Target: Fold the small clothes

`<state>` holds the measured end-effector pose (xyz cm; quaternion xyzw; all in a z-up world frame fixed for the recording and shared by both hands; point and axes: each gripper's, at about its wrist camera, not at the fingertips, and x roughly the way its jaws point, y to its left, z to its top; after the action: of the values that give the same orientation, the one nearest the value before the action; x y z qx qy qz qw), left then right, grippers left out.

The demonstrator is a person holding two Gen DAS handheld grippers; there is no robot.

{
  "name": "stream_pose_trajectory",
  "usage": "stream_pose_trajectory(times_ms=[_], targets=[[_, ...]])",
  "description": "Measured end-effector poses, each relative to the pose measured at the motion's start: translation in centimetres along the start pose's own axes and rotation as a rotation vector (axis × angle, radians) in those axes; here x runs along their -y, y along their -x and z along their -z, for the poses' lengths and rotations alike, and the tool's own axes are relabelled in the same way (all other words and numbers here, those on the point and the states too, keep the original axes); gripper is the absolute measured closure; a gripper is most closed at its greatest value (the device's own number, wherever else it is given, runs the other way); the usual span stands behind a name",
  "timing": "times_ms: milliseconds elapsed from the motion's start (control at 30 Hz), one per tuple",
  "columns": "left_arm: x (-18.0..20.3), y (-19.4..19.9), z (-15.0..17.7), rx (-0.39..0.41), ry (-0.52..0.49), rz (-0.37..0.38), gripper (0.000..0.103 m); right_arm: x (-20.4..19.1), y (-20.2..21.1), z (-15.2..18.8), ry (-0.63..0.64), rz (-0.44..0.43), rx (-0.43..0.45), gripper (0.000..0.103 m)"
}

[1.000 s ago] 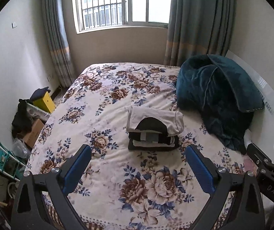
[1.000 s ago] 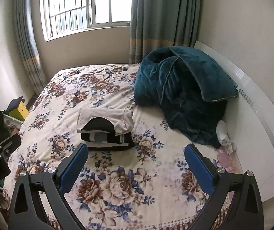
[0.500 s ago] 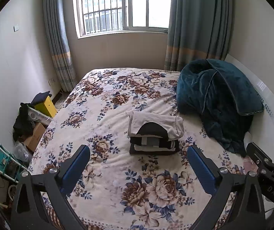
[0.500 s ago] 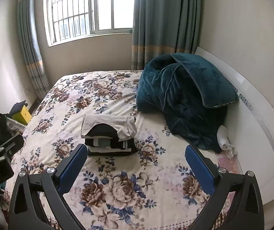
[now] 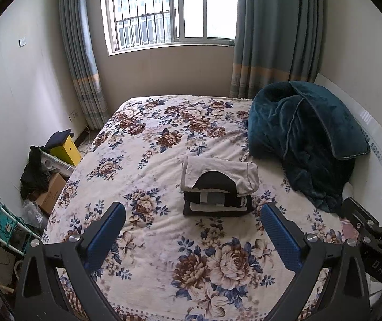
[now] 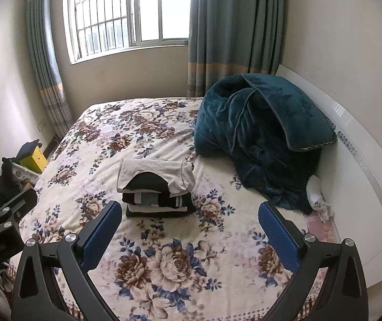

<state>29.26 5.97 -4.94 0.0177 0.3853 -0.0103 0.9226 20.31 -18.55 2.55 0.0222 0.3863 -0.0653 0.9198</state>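
Floral bed (image 5: 148,262) carries a stack of folded clothes (image 5: 219,184) mid-mattress, beside the teal blanket (image 5: 306,139). Left gripper (image 5: 191,230) and right gripper (image 6: 189,228): fingers spread wide, holding nothing, well short of the stack. No unfolded garment visible; folding appears complete. If squaring the stack, approach low from both sides, press evenly.

Home bedroom, floral bed (image 5: 164,139), curtained window (image 5: 174,10), teal blanket (image 6: 257,133)
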Motion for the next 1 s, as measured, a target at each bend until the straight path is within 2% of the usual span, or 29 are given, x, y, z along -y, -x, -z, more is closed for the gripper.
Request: stream_pose_trajectory(times_ms=[1000], targets=[[-0.61,0.37,-0.03,0.002,-0.002,0.008,0.0,-0.31,0.56,-0.17,-0.008,-0.001,0.009,0.0]])
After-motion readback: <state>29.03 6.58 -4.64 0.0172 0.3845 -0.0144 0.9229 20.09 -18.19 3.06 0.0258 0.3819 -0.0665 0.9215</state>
